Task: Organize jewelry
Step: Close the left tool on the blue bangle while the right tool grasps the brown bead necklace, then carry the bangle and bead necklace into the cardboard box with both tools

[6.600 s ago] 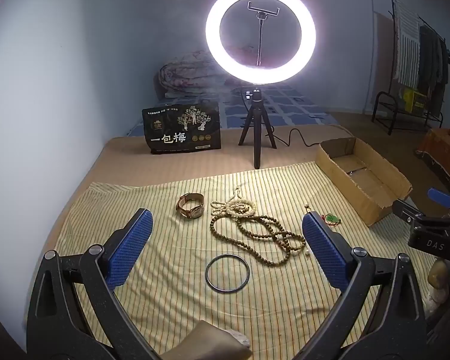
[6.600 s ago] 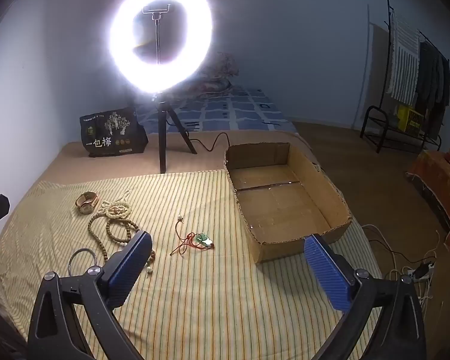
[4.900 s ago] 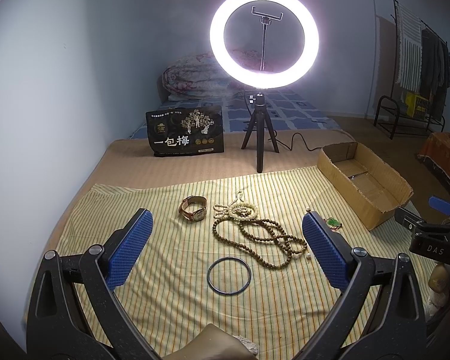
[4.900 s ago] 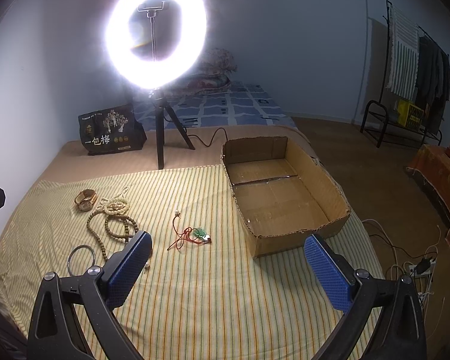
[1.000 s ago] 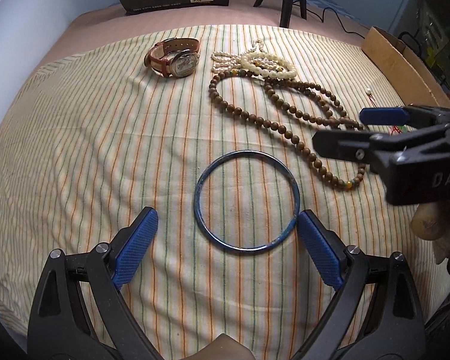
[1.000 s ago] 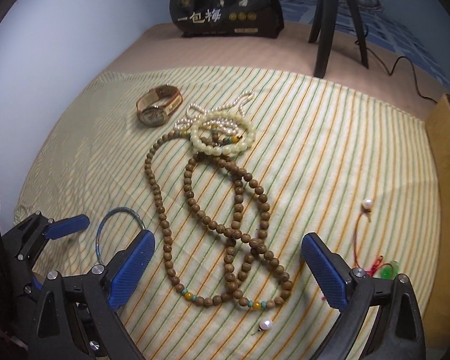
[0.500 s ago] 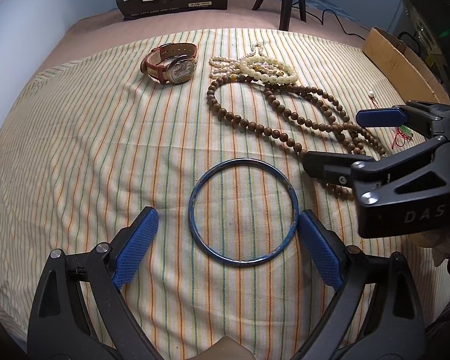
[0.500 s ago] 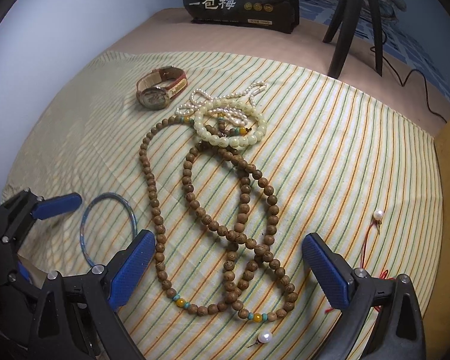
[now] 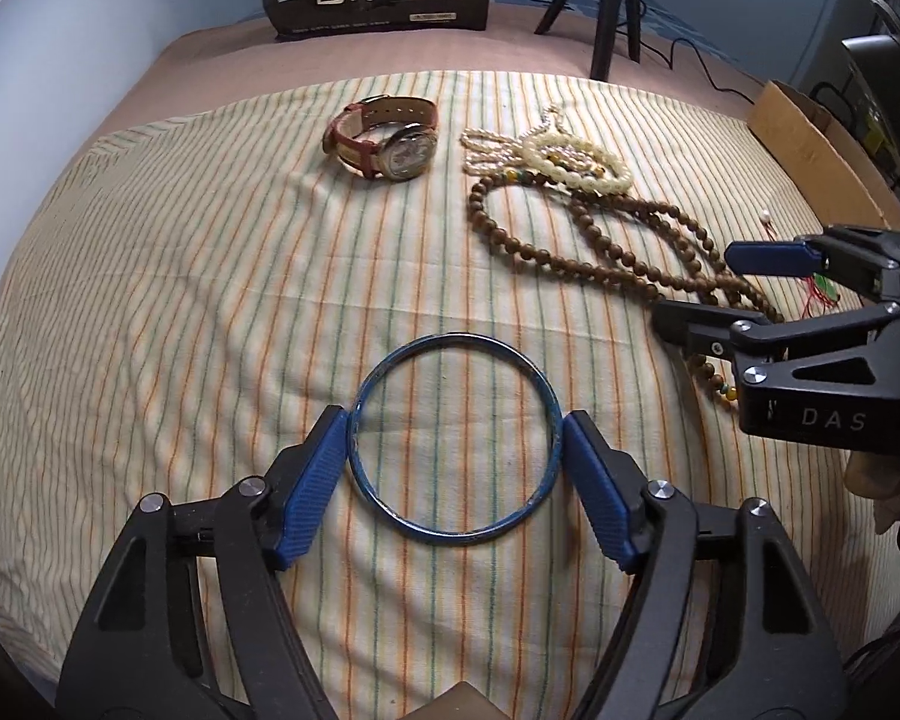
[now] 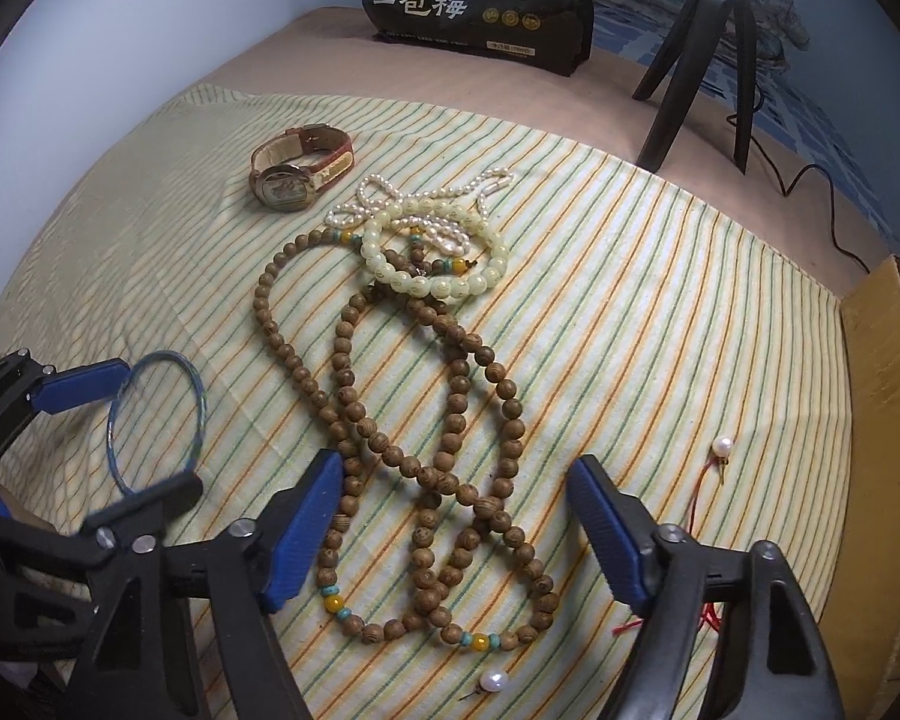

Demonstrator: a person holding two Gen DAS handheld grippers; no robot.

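Left wrist view shows my left tongs (image 9: 455, 459) closed in since half a second ago: the blue pads, which stood wide of the blue bangle (image 9: 453, 438), now press its rim on both sides while it lies flat on the striped cloth (image 9: 180, 276). I judge the bangle gripped but not yet lifted. My right tongs (image 10: 455, 519) have narrowed too, yet their pads stand apart, straddling the lower loops of the wooden bead necklace (image 10: 426, 420) without clamping it. Beyond lie the pale bead bracelet (image 10: 432, 264), the pearl strand (image 10: 402, 198) and the watch (image 9: 387, 138), untouched. The cardboard box (image 10: 882, 420) waits at the right edge, likely where the bangle goes next.
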